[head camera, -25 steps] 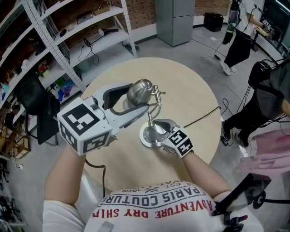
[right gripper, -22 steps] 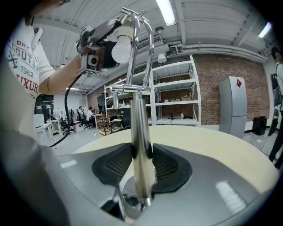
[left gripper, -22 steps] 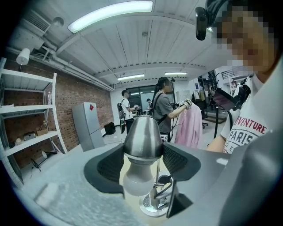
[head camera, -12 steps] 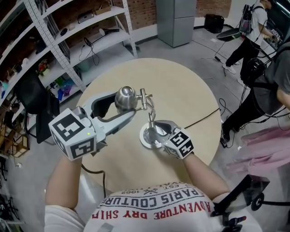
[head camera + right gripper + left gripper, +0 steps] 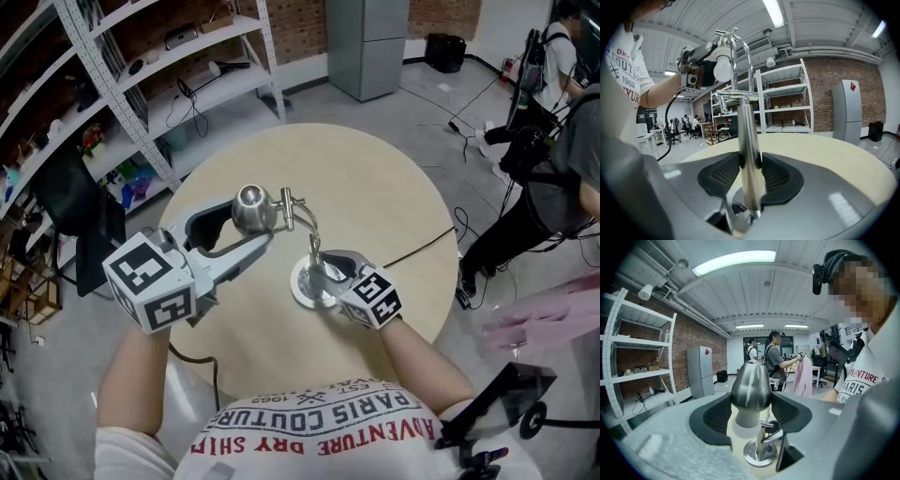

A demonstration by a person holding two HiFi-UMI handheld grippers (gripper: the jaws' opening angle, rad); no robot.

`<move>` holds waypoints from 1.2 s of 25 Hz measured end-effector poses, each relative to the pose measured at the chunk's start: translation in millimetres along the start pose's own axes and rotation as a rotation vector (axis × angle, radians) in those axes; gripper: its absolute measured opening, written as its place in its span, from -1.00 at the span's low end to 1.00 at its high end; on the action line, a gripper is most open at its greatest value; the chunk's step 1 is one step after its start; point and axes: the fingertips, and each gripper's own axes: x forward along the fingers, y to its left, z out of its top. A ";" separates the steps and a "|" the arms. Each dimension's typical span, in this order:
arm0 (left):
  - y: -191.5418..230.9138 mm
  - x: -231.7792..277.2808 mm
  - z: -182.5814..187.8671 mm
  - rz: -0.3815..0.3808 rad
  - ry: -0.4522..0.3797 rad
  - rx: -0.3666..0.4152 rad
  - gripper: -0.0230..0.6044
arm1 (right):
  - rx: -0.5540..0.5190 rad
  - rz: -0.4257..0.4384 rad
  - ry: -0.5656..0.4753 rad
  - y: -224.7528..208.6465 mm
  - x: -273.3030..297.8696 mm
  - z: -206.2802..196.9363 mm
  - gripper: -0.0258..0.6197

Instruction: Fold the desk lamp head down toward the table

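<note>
While the right gripper [image 5: 323, 270] pinches the upright chrome lamp stem [image 5: 749, 154], the left gripper [image 5: 246, 221], clamped on the silver bell-shaped lamp head [image 5: 750, 385] left of that stem, should arc downward gently.

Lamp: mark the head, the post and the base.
head [image 5: 751, 385], left gripper view, middle of the steel shade.
post [image 5: 749, 159], right gripper view, lower part of the shaft.
base [image 5: 751, 456], left gripper view, left rim of the disc.
</note>
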 end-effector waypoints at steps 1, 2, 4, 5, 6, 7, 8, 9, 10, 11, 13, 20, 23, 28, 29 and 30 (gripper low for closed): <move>0.4 -0.3 -0.3 0.001 -0.001 -0.001 -0.11 | 0.000 0.000 0.002 -0.3 0.2 -0.2 -0.46; 1.2 -0.9 -0.1 0.002 -0.002 -0.002 -0.11 | -0.002 0.000 0.002 -0.6 0.4 0.3 -0.46; 2.9 -3.5 0.3 0.005 -0.002 -0.006 -0.11 | -0.005 0.001 0.003 -0.1 0.9 2.0 -0.46; 3.6 -5.4 -0.1 0.007 -0.002 -0.009 -0.11 | -0.006 0.002 0.003 1.0 0.9 2.8 -0.46; 4.1 -7.7 -1.2 0.009 -0.003 -0.013 -0.11 | -0.006 0.003 0.005 2.3 0.8 3.4 -0.46; 4.5 -9.9 -2.7 0.010 -0.004 -0.018 -0.11 | -0.007 0.003 0.007 3.6 0.6 3.2 -0.46; 4.7 -11.9 -4.5 0.011 -0.006 -0.023 -0.11 | -0.008 0.003 0.009 4.4 0.5 2.5 -0.46; 5.0 -13.2 -6.1 0.012 -0.009 -0.027 -0.11 | -0.008 0.003 0.010 4.5 0.3 2.0 -0.46; 5.5 -13.7 -7.5 0.014 -0.011 -0.030 -0.11 | -0.007 0.002 0.009 3.8 0.0 2.1 -0.46; 6.3 -13.7 -8.6 0.015 -0.013 -0.032 -0.11 | -0.007 0.000 0.006 2.7 -0.2 2.3 -0.46; 8.4 -13.4 -11.0 0.017 -0.016 -0.039 -0.11 | -0.006 -0.003 0.001 0.2 0.0 2.3 -0.46; 14.4 -21.1 -23.7 0.037 -0.019 -0.074 -0.12 | -0.003 -0.012 0.013 0.0 2.0 -1.7 -0.46; 16.6 -25.7 -28.7 0.045 -0.018 -0.090 -0.12 | 0.002 -0.013 0.012 0.7 1.5 -1.0 -0.46; 22.9 -26.1 -38.3 0.055 -0.025 -0.107 -0.13 | 0.009 -0.021 0.009 -5.7 -0.1 -3.5 -0.46; 23.8 -25.8 -40.4 0.054 -0.022 -0.112 -0.13 | 0.010 -0.024 0.010 -7.0 -0.2 -3.8 -0.46; 24.4 -25.9 -43.3 0.054 -0.019 -0.118 -0.13 | 0.011 -0.026 0.012 -7.6 -0.1 -4.7 -0.46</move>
